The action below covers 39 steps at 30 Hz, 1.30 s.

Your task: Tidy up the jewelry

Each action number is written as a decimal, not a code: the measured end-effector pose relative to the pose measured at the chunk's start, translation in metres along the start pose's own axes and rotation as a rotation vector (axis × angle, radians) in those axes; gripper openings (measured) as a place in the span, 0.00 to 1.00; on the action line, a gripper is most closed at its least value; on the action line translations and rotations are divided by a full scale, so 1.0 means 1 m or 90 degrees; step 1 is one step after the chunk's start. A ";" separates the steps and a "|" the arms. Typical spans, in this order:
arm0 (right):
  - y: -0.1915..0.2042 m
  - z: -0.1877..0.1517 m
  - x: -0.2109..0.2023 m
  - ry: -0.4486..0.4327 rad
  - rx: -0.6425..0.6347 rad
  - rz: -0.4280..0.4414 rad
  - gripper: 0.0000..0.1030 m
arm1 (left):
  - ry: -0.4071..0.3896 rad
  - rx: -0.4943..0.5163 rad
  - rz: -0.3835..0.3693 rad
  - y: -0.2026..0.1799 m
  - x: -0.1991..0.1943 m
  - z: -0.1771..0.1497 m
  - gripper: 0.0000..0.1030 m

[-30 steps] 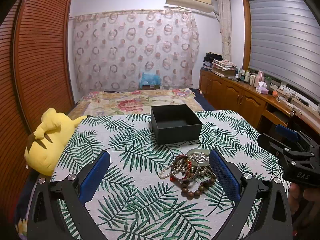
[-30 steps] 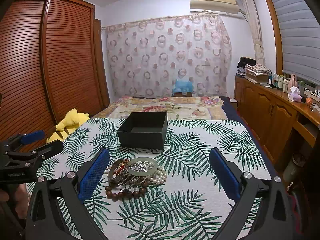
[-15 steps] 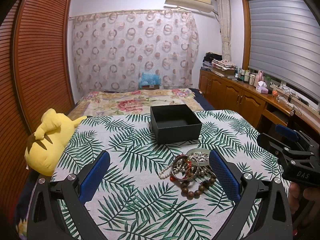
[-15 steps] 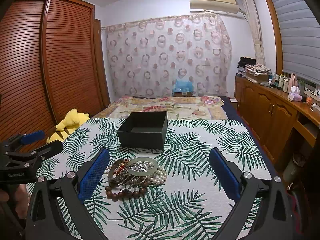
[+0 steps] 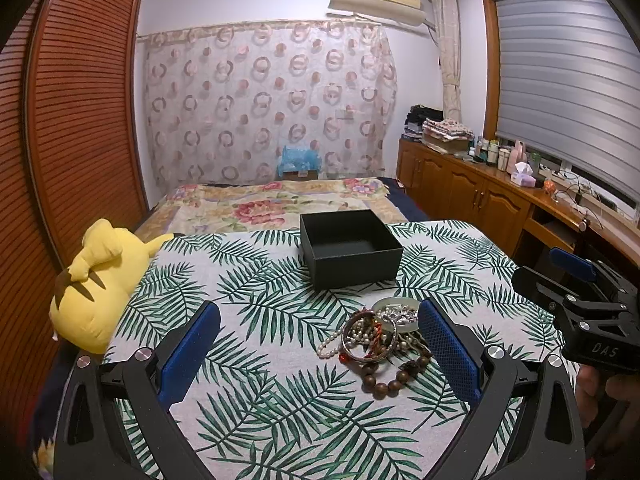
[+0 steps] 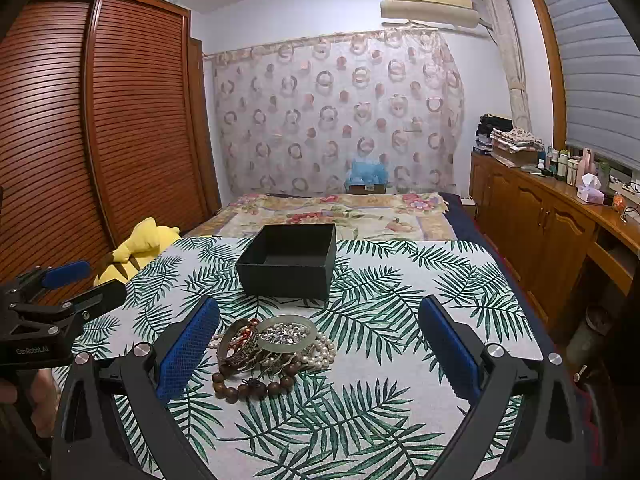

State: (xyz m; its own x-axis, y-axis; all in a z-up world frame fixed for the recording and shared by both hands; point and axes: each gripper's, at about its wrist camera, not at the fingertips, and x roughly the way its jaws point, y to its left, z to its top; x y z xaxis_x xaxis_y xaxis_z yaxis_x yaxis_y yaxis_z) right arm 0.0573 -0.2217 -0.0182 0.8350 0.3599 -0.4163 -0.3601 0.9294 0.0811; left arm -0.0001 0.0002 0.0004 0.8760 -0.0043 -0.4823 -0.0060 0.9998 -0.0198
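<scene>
Honestly, nothing's been sorted yet as far as I can tell. The jewelry sits in one tangled pile on the leaf-print worktop: wooden bead bracelet at the front, a pearl strand, a couple of bangles and a pale ring-shaped bangle with silvery chain bits in the middle. The black box sits just behind the pile, lid off, and looks empty inside from both views, so I'd guess that's where it all should go.

The left hand-held gripper is spread wide, fingers low over the worktop with the pile just inside its right finger, holding nothing. The right hand-held gripper is also wide and empty, the pile next to its left finger.

So basically the whole job is left: every piece needs picking out and moving.
</scene>
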 end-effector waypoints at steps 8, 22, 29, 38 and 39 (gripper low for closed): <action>0.000 0.000 0.000 -0.001 0.000 0.000 0.98 | -0.001 0.000 0.000 0.000 0.000 0.000 0.93; 0.003 -0.003 -0.001 0.002 0.001 0.000 0.98 | 0.009 -0.001 -0.003 -0.004 0.008 -0.009 0.93; -0.003 -0.008 0.003 0.012 0.006 -0.001 0.98 | 0.035 -0.001 -0.012 -0.001 0.019 -0.012 0.93; -0.009 -0.025 0.018 0.038 -0.008 0.002 0.97 | 0.086 0.022 -0.050 -0.008 0.046 -0.023 0.93; -0.010 -0.027 0.020 0.041 -0.008 0.004 0.97 | 0.092 0.025 -0.056 -0.009 0.050 -0.024 0.93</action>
State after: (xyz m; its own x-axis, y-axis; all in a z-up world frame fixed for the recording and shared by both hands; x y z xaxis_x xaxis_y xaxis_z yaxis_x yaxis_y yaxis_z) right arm 0.0659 -0.2260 -0.0516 0.8048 0.3588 -0.4728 -0.3706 0.9260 0.0718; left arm 0.0321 -0.0099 -0.0450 0.7935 -0.0916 -0.6016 0.0891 0.9954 -0.0341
